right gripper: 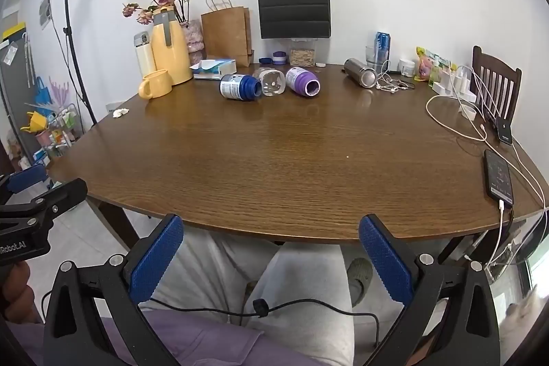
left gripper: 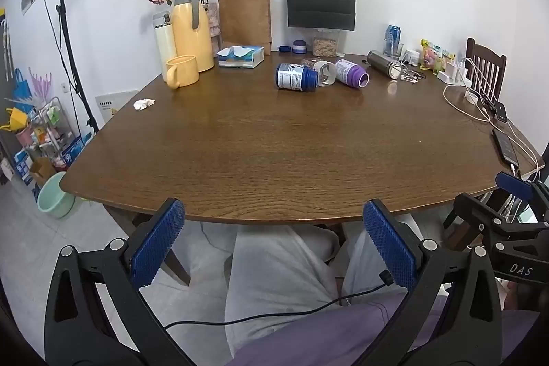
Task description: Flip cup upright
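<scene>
Three cups lie on their sides at the far middle of the brown table [left gripper: 274, 143]: a blue cup [left gripper: 295, 76] [right gripper: 239, 86], a clear cup [left gripper: 320, 71] [right gripper: 271, 81] and a purple cup [left gripper: 351, 73] [right gripper: 303, 81]. A steel cup [left gripper: 383, 63] [right gripper: 360, 72] lies on its side further right. My left gripper [left gripper: 274, 246] is open and empty, held below the near table edge. My right gripper [right gripper: 271, 256] is open and empty, also before the near edge. Both are far from the cups.
A yellow mug [left gripper: 182, 71], yellow jug [left gripper: 190, 30], tissue box [left gripper: 241, 56] and paper bags [left gripper: 245, 18] stand at the back left. Cables, chargers and phones [right gripper: 499, 177] lie at the right edge. A crumpled tissue [left gripper: 143, 104] lies left. A chair [left gripper: 485, 67] stands right.
</scene>
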`<state>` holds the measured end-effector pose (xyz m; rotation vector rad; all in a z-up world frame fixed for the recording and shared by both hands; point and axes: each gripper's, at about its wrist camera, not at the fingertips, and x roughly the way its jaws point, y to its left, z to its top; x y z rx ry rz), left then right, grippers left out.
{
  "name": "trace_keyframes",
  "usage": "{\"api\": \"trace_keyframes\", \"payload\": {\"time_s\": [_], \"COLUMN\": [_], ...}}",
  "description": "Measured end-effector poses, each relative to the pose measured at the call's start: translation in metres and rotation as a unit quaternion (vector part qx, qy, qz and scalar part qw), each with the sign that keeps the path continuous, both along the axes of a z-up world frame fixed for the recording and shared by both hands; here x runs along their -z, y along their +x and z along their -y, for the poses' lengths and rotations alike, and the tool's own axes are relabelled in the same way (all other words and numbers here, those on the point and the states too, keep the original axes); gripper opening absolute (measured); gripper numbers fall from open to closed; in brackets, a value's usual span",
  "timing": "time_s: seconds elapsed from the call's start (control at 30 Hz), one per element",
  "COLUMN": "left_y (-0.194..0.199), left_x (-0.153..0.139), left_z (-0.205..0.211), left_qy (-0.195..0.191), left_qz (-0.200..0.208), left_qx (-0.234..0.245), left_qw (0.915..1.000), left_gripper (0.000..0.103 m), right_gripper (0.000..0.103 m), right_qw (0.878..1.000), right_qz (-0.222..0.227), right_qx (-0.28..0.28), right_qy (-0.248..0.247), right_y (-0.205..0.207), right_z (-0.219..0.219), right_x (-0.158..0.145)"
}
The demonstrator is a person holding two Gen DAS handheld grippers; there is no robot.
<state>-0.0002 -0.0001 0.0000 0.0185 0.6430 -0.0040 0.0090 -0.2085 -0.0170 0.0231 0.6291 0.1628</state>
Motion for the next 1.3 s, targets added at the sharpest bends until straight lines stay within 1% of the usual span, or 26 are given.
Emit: {"api": "trace_keyframes", "payload": {"time_s": [0.2, 0.23, 0.63, 0.67, 0.73, 0.8, 0.87, 0.9, 0.93, 0.97, 1.07, 1.2, 1.3], "left_y": [-0.003, -0.006, -0.003, -0.003, -0.003, -0.004, 0.0, 0.0, 0.001, 0.001, 0.0, 0.0, 0.001], "left_x": [-0.001, -0.002, 0.002, 0.002, 0.002, 0.002, 0.002, 0.002, 0.002, 0.002, 0.002, 0.003, 0.003], "left_z": [0.001, 0.006, -0.003, -0.003, -0.003, -0.003, -0.003, -0.003, -0.003, -0.004, -0.003, -0.003, -0.003], "left_qy": [0.003, 0.004, 0.002, 0.003, 0.004, 0.004, 0.007, 0.007, 0.004, 0.003, 0.007, 0.006, 0.002], "left_qz": [0.0, -0.001, -0.006, 0.004, 0.007, 0.02, 0.02, 0.02, 0.009, 0.006, 0.021, 0.019, 0.007], "left_qx": [-0.002, -0.002, -0.001, -0.001, -0.001, -0.001, -0.003, -0.003, -0.003, -0.002, -0.003, -0.002, -0.003], "left_qw": [1.0, 1.0, 1.0, 1.0, 1.0, 0.9998, 0.9998, 0.9998, 1.0, 1.0, 0.9998, 0.9998, 1.0], "left_gripper": [0.103, 0.103, 0.103, 0.103, 0.103, 0.103, 0.103, 0.103, 0.103, 0.103, 0.103, 0.103, 0.103], "right_gripper": [0.103, 0.103, 0.103, 0.103, 0.103, 0.103, 0.103, 0.103, 0.103, 0.103, 0.103, 0.103, 0.103], "right_qw": [1.0, 1.0, 1.0, 1.0, 1.0, 1.0, 1.0, 1.0, 1.0, 1.0, 1.0, 1.0, 1.0], "right_qz": [0.002, 0.002, 0.0, 0.0, -0.002, -0.002, -0.002, -0.002, -0.002, -0.003, -0.003, -0.002, -0.003], "right_qx": [0.002, 0.002, 0.004, 0.004, 0.004, 0.004, 0.004, 0.003, 0.003, 0.004, 0.004, 0.004, 0.004], "right_qy": [0.002, 0.002, 0.003, 0.004, 0.004, 0.004, 0.004, 0.003, 0.004, 0.004, 0.004, 0.004, 0.004], "right_y": [0.001, 0.001, 0.002, 0.002, 0.002, 0.003, 0.003, 0.003, 0.003, 0.003, 0.002, 0.002, 0.002], "right_z": [0.003, 0.003, 0.005, 0.005, 0.005, 0.007, 0.006, 0.007, 0.006, 0.006, 0.006, 0.006, 0.006], "right_x": [0.0, 0.0, 0.001, 0.001, 0.002, 0.002, 0.002, 0.003, 0.002, 0.002, 0.002, 0.003, 0.003]}}
